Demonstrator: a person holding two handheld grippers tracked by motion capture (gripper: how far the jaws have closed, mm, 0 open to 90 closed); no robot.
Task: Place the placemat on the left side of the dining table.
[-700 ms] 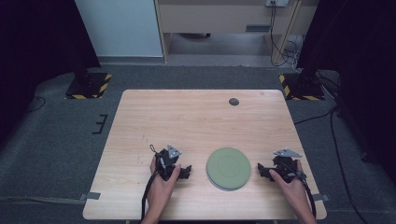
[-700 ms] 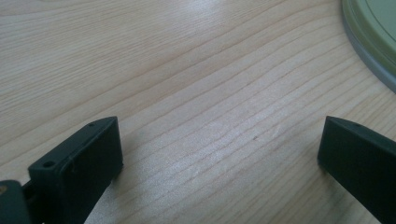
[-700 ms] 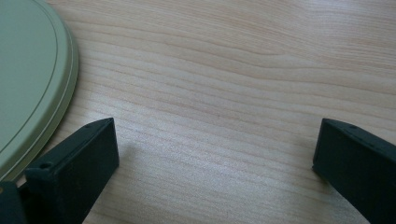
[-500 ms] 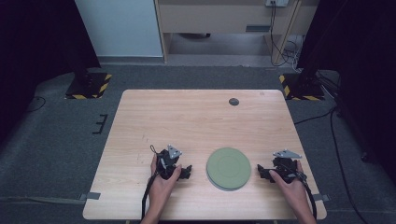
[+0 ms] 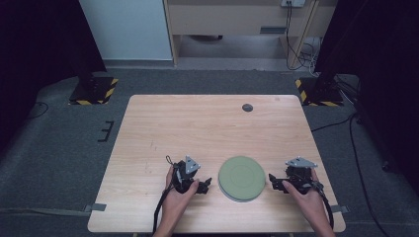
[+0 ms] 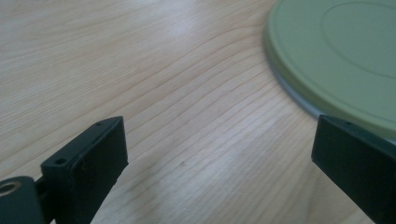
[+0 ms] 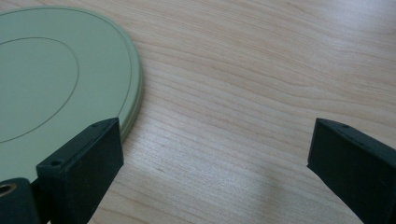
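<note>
Green round plate [image 5: 241, 177] lies flat on wooden counter [image 5: 197, 128], near front edge, between both tongs. Left tongs [image 5: 203, 185] just beside plate's left rim, jaws apart, nothing between. Right tongs [image 5: 274, 181] just beside right rim, jaws apart, empty.

The plate [image 5: 241, 177] lies between left gripper [image 5: 205, 185] and right gripper [image 5: 273, 181].

Green plate [image 6: 345, 51] beside spread jaws on table [image 6: 154, 70].
</note>
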